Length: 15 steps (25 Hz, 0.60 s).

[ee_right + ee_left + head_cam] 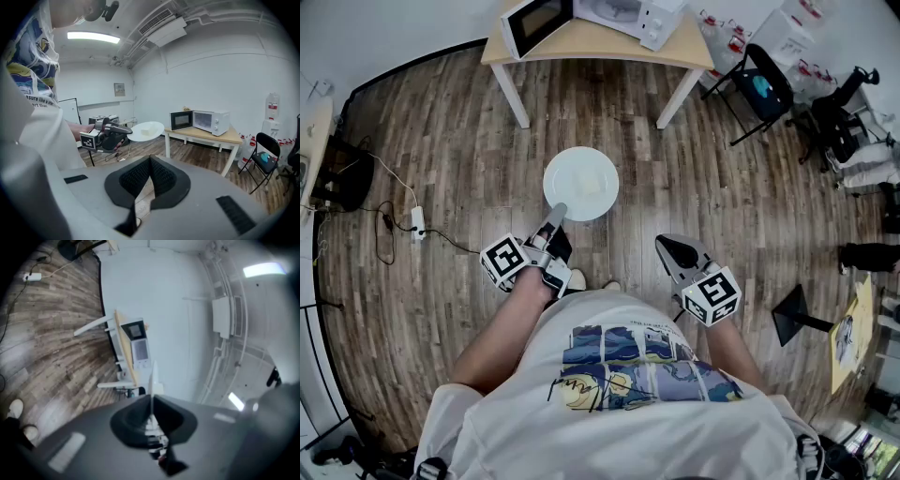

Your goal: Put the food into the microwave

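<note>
A round white plate (602,202) with a pale block of food (586,181) on it hangs level above the wood floor. My left gripper (558,214) is shut on the plate's near rim. In the left gripper view the plate (152,378) shows edge-on as a thin white line between the jaws. The white microwave (628,13) stands on a light wooden table (600,42) ahead, with its door (534,23) swung open. My right gripper (678,251) hangs beside my body, shut and holding nothing. From the right gripper view I see the plate (152,126), the left gripper (125,132) and the microwave (206,121).
A black folding chair (759,84) stands right of the table, with white containers behind it. A power strip with cables (417,220) lies on the floor at left. A black stand base (797,314) sits at right. My shoes (578,279) show below the plate.
</note>
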Each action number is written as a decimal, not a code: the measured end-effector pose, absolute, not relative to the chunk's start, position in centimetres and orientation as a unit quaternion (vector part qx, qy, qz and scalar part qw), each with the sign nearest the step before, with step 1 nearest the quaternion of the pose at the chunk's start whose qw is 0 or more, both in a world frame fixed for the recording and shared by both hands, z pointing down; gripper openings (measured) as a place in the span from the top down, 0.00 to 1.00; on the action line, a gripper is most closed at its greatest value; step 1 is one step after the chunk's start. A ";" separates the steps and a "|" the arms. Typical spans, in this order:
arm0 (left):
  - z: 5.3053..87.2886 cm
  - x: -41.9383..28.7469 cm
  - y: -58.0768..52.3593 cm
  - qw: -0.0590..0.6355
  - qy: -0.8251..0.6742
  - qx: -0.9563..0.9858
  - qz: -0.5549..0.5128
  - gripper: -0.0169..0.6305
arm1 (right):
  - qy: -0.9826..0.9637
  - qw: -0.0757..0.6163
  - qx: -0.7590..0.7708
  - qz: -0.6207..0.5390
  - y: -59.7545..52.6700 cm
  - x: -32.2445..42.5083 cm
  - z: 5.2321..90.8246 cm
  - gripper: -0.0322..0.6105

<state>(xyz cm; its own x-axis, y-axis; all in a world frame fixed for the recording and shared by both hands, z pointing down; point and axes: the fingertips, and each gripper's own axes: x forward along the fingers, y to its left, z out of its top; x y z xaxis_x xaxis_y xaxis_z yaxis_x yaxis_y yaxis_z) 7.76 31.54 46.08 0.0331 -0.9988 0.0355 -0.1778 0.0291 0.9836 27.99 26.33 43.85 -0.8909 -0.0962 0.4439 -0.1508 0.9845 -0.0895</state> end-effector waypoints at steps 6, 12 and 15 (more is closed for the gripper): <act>46.3 7.2 31.3 0.469 -0.545 0.538 -0.441 0.94 | -0.969 0.238 0.051 0.048 25.7 26.9 43.9 0.94; 47.8 5.5 32.1 0.471 -0.553 0.528 -0.440 0.94 | -0.969 0.236 0.049 0.054 26.2 25.3 44.1 0.94; 48.8 4.4 32.2 0.468 -0.553 0.526 -0.446 0.94 | -0.971 0.225 0.052 0.056 26.3 24.2 44.5 0.94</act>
